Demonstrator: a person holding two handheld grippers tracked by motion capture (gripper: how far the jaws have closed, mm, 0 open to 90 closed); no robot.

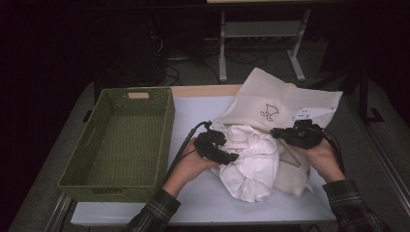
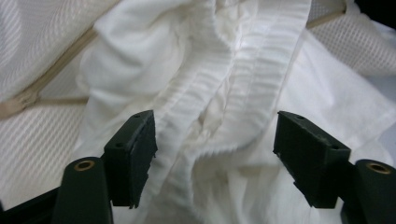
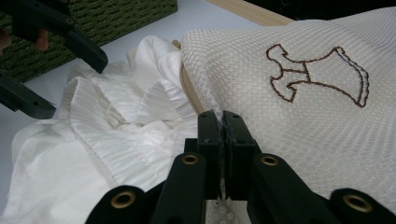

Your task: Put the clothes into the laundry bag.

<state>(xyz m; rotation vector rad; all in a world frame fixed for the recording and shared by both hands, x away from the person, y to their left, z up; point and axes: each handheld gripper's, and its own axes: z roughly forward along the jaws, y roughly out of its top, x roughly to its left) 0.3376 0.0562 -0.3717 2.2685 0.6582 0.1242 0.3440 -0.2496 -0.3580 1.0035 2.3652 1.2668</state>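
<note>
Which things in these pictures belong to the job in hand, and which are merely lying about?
In the job:
- white garment
- mesh laundry bag
- right claw, shut on the bag's edge
- left claw, open over the garment

Lying about:
- green woven basket
- metal table frame behind the table

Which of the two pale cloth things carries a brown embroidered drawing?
The cream mesh bag, pinched by the right gripper; the white ruffled garment is plain.

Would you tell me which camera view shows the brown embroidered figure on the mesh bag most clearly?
The right gripper view: the embroidered figure is large and sharp on the mesh bag. The high view shows it small. The left gripper view looks at the white garment instead.
</note>
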